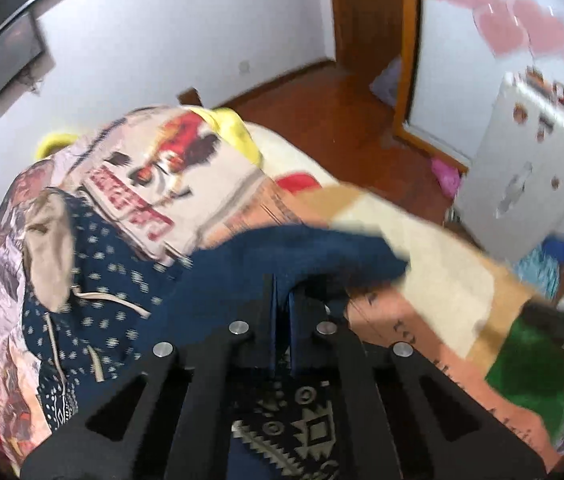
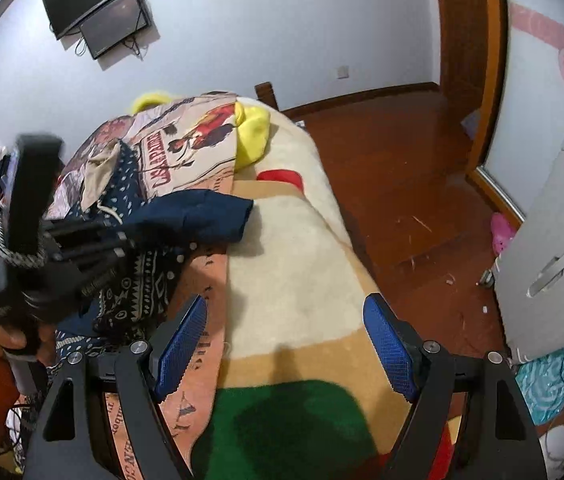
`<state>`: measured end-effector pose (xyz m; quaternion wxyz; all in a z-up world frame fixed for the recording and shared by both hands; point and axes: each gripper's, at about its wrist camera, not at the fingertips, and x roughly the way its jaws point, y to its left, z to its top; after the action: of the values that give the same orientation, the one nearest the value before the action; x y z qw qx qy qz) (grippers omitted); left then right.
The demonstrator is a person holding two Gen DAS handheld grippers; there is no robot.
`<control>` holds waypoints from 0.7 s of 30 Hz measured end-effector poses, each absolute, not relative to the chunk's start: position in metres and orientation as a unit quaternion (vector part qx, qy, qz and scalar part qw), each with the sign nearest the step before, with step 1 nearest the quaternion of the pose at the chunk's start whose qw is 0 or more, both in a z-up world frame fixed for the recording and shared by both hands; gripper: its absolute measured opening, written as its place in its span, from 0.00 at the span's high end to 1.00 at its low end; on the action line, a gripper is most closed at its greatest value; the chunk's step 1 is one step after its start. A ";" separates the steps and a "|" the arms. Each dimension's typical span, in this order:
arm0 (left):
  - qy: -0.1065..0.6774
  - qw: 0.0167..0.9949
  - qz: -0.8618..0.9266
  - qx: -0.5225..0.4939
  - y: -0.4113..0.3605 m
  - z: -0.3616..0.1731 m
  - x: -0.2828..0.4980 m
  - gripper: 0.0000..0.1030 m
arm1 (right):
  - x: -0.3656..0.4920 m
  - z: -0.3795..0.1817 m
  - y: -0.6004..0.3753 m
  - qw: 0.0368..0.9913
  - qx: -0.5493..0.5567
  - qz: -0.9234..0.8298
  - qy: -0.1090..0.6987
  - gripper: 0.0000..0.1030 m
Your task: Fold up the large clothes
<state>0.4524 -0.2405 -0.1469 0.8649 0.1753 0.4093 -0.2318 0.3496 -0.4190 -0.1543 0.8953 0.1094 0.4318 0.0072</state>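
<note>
Left gripper [image 1: 282, 304] is clamped tight on a fold of the navy garment [image 1: 242, 264], fabric pinched right between the fingers. The garment lies in a heap on the bed [image 2: 301, 272], toward its left side, one plain blue sleeve or flap [image 2: 218, 216] trailing right onto the cream blanket [image 2: 282, 240], the patterned hem [image 2: 138, 288] bunched nearer us. From the right wrist view you can see the hand [image 2: 14, 332] holding that left tool, low at the left edge.

Right gripper [image 2: 285, 344] stands wide open, blue pads [image 2: 389, 348] apart over bare blanket, nothing between them, well clear of the cloth.

So the job here, I'd say, is getting a second hold. The right one wants to swing left to the loose blue flap and bite on an edge, not the bulk. Then lift both together and spread the garment flat before any fold. The risk is dragging the printed cloth [image 2: 186, 148] at the far side of the heap along with it.
</note>
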 end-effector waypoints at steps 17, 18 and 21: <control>0.408 0.907 -0.088 0.049 -0.019 -0.111 0.461 0.96 | 0.410 -0.153 -0.332 0.885 0.040 0.098 0.453 0.23; 0.417 0.904 -0.079 0.046 -0.007 -0.121 0.460 0.96 | 0.417 -0.157 -0.326 0.882 0.034 0.101 0.459 0.23; 0.448 0.892 -0.055 0.029 0.029 -0.152 0.457 0.96 | 0.438 -0.171 -0.315 0.870 0.023 0.099 0.482 0.23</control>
<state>0.4573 0.0292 -0.1522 0.8918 0.0289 0.4481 -0.0548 0.4375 -0.3153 -0.1705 0.8703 0.0235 0.4819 0.0988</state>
